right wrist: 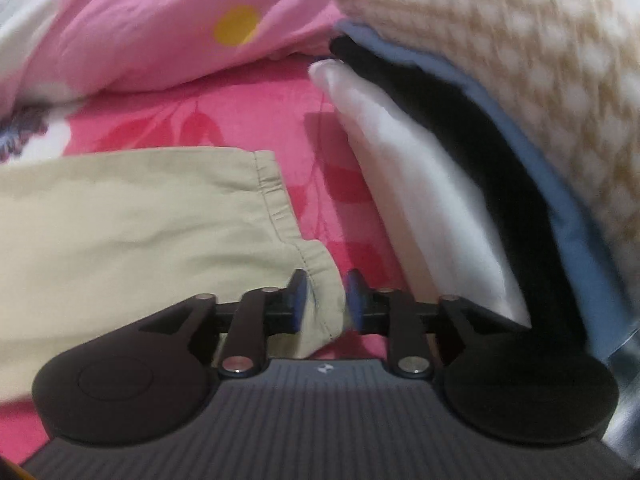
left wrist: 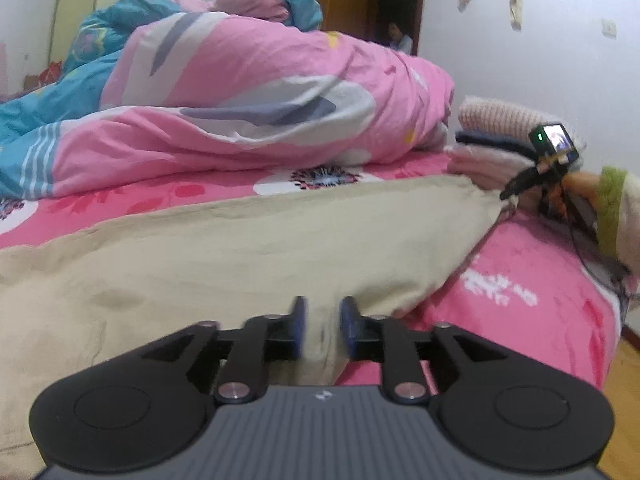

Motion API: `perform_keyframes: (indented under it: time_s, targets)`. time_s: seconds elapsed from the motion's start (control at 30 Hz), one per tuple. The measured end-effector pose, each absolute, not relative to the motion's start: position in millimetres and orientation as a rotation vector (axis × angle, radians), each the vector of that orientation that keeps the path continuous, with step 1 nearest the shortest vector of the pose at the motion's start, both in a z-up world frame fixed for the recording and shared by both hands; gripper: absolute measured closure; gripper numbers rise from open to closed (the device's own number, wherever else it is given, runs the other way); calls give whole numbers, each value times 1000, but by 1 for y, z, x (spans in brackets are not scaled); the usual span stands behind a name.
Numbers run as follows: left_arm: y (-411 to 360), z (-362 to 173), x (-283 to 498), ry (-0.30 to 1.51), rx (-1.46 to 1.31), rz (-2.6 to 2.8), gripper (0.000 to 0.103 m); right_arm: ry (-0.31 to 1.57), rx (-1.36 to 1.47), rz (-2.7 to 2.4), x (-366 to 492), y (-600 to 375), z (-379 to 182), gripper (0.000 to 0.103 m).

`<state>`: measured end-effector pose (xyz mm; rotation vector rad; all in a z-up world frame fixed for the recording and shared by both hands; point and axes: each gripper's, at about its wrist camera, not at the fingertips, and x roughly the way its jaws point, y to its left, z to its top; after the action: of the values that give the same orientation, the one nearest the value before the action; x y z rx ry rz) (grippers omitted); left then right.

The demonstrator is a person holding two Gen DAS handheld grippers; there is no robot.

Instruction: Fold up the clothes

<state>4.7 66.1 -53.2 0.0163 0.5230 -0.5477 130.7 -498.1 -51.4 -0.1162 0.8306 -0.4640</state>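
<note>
Pink floral bedding (left wrist: pixel 520 292) covers the bed, with a rumpled pink quilt (left wrist: pixel 248 92) heaped behind and a stack of folded clothes (right wrist: pixel 460 140) at the far right, a cream knit on top. Spread flat across the sheet lies a beige garment (left wrist: pixel 224 248), seemingly trousers, its hemmed end (right wrist: pixel 276 200) towards the stack. The left gripper (left wrist: pixel 322 330) sits low over the near edge of the fabric, jaws parted a little with a ridge of cloth rising between them, the pads not visibly pinching it. The right gripper (right wrist: pixel 326 300) is at the hemmed corner, jaws likewise slightly apart, the corner lying between them and apparently loose. I judge that a fold has been laid down and both ends let go. Next, each gripper would need a fresh hold on an edge, closing firmly through the layers, then carry it across evenly so the cloth does not bunch or slide.
</note>
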Motion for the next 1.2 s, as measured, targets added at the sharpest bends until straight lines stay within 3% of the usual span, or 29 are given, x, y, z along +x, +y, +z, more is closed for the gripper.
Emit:
perform_keyframes:
  time_s: [0.1,0.17,0.23,0.3,0.47,0.57,0.7,0.8,1.03,1.2]
  targets:
    - [81,-48,2,518,-43,-541,67,775,-111,-462,116,-497,-38,70]
    - [93,-43,1,521,-92,-541,66,712,-90,-472,101,-495,-27,51]
    - [105,-38,0,516,-153,-545,65,647,-69,-476,87,-489,-17,50]
    - [116,-35,1,506,-224,-540,65,620,-16,-448,77,-487,-10,51]
    - [117,-35,24,518,-262,-437,65,624,99,-201,71,-464,-17,73]
    - [113,-43,48,559,-225,-307,66,628,68,-34,68,-442,-30,78]
    - [119,-57,69,594,-200,-176,69,777,-7,-96,73,-443,-62,79]
    - [128,-62,69,592,-218,-155,69,773,-56,-198,69,-433,-43,85]
    - [128,-72,68,569,-217,-116,69,613,-267,325,67,-281,-30,85]
    - [134,-76,68,564,-247,-121,69,770,-371,455,62,-234,-66,84]
